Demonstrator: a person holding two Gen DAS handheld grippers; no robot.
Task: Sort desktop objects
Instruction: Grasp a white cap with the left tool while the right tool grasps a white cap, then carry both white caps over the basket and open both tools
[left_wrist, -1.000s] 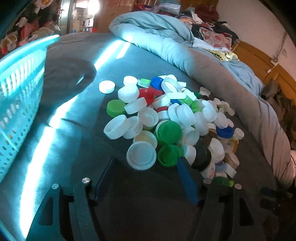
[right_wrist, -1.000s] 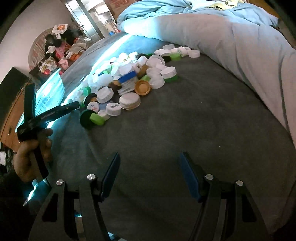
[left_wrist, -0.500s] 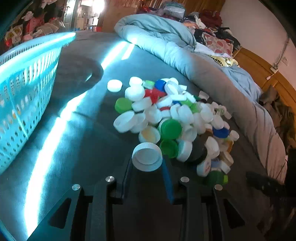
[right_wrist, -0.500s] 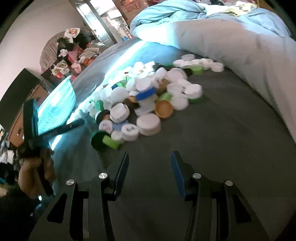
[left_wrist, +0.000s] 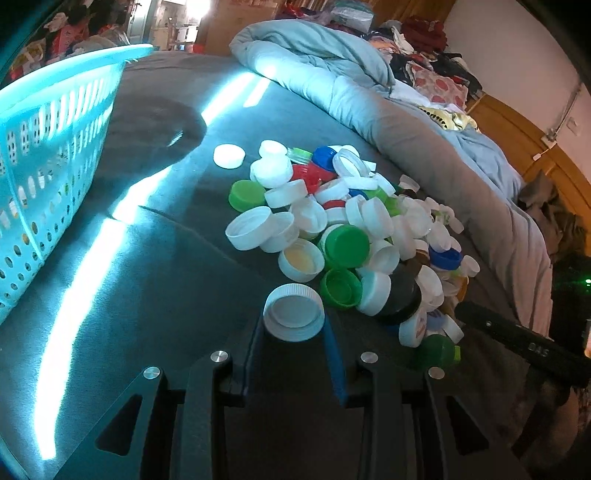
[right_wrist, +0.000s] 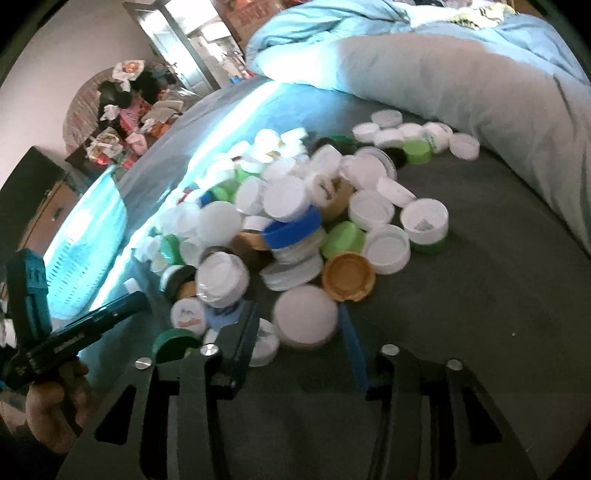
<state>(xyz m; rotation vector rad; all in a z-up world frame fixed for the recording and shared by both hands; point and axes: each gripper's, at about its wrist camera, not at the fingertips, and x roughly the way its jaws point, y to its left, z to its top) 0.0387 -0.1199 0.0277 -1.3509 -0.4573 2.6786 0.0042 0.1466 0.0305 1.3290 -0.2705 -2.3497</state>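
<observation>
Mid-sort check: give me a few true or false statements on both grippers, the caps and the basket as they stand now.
1. The left gripper is shut on a white cap. True.
2. That cap lies open side down. False: its hollow faces up.
3. The right gripper is shut on a gold cap. False: it is open, straddling a large white cap; the gold cap lies beyond.
4. The basket is teal. True.
5. The pile sits inside the basket. False: it lies on the grey blanket.
</observation>
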